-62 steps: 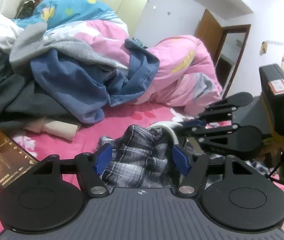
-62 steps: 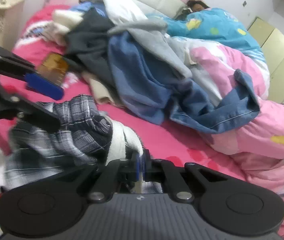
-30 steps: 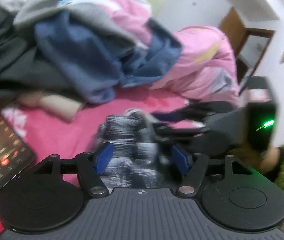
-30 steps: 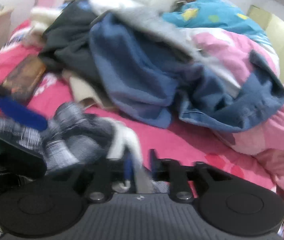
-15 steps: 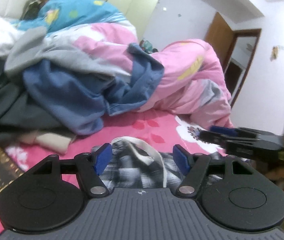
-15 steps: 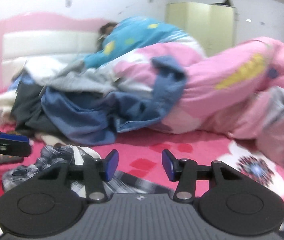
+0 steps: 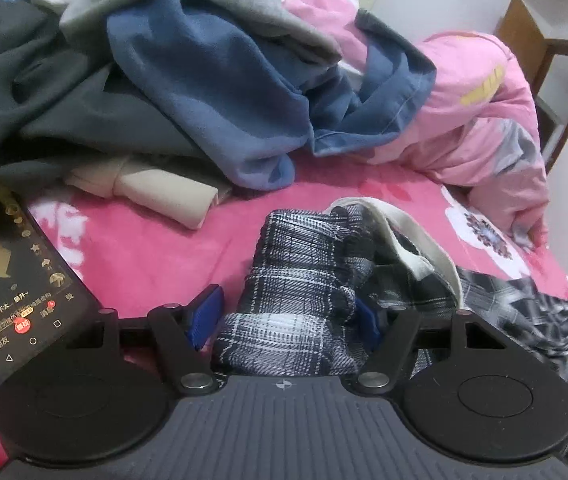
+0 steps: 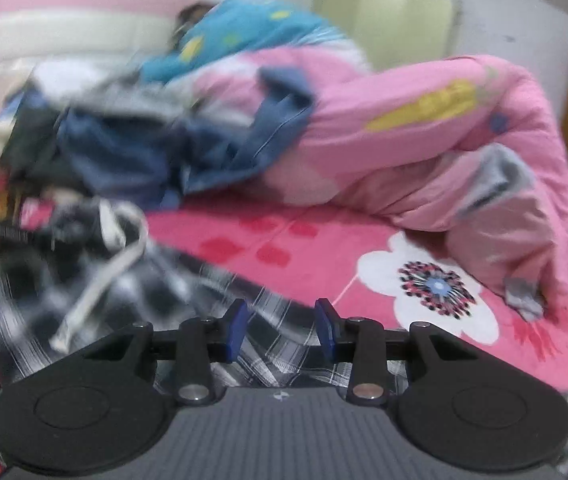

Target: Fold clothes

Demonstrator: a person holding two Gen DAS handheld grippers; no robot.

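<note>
Since half a second ago, the left tongs [image 7: 284, 318] are dipping back toward the bed, bringing the phone [image 7: 12, 280] into view again, and the right tongs [image 8: 280, 330] are narrowing after a brief widening, with plaid cloth lying under the gap but neither pad pressing on it. The plaid garment [image 7: 303, 300] is lying bunched on the pink sheet [image 7: 156, 248], its white band [image 7: 415, 240] curling over the top of the heap and the rest trailing off to the right, where a tip of the right tongs is peeking in at the edge. The left tongs are standing fairly wide around the bunched part; the right pad is buried against the cloth, the left pad is standing clear of it, so a real grip is not showing. In the blurred right wrist view the garment is spreading flat under the right tongs. Behind the garment, a folded beige piece [image 7: 156, 188] is sitting near a pile of blue and grey clothes [image 7: 188, 80], and a pink quilt [image 8: 423, 128] is heaped to the right. A person is lying under a blue cover [image 8: 244, 28] by the headboard.
</note>
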